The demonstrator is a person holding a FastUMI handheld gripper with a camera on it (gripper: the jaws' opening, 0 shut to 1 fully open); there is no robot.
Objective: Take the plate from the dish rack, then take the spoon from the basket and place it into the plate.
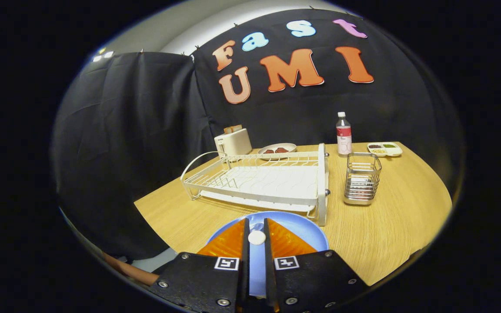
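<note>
Gripper low over blue plate, fingers nearly together, narrow gap, clamped on spoon: white rounded end pinched between fingers, shiny bit just ahead of it. Whether spoon touches plate, cannot tell. Plate flat on wooden table, right under fingers, front edge of dish rack just beyond it. Rack white wire, white tray underneath, nothing standing in slots. Metal wire basket just right of rack, apart from it. Behind rack: white toaster with something sticking out of top, small plate with dark food beside it. Bottle upright behind basket, white cap, red label. Small divided tray right of bottle, near table's far edge, dark and green bits in compartments. Black cloth wall behind and to left of table.
</note>
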